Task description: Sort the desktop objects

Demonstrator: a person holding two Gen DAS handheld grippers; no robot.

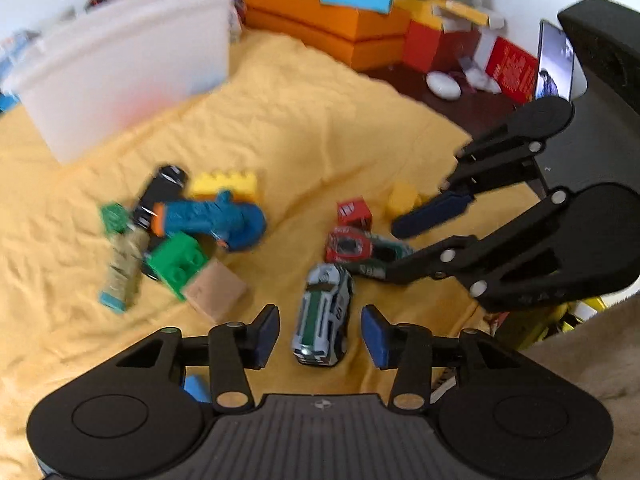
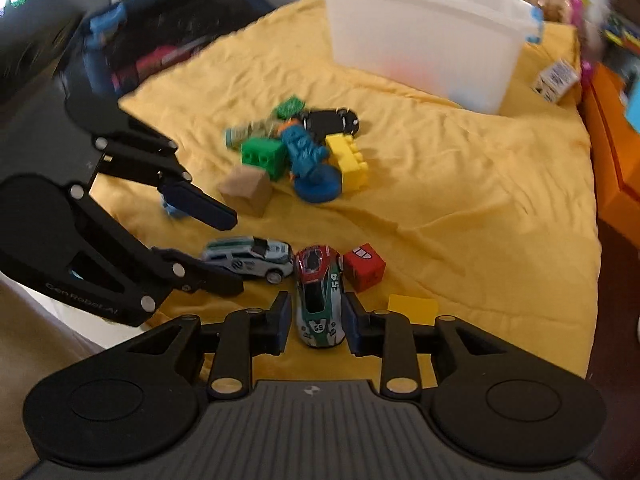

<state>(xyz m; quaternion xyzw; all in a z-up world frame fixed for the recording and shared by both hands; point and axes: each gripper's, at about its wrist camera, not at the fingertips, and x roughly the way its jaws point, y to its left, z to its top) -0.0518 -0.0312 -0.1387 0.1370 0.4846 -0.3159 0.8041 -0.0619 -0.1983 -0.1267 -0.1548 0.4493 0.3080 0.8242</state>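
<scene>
White car (image 1: pixel 323 316) and red car (image 2: pixel 319 295) side by side on the yellow cloth (image 2: pixel 460 208), near its front edge. Small die-cast bodies by the look: hard, light, glossy, on free wheels, so likely to roll or skid out of a loose pinch. Best taken across the flanks at mid-body, pads square to the doors, not over nose or tail.

Left gripper (image 1: pixel 319 334) spread, straddling the white car lengthwise with clear gaps either side; nothing held. Right gripper (image 2: pixel 316 322) also parted, pads just beside the red car's flanks; contact too close to call, seemingly not yet pinching.

Red cube (image 2: pixel 365 266) touching or just beside the red car, yellow block (image 2: pixel 413 307) near it. Further in, toward mid-cloth, a heap: green brick (image 2: pixel 262 156), blue figure (image 2: pixel 310 164), yellow brick (image 2: pixel 351 162), black car (image 2: pixel 329 121), tan cube (image 2: pixel 246 190). White bin (image 2: pixel 424 36) at the far edge, probably the destination.
</scene>
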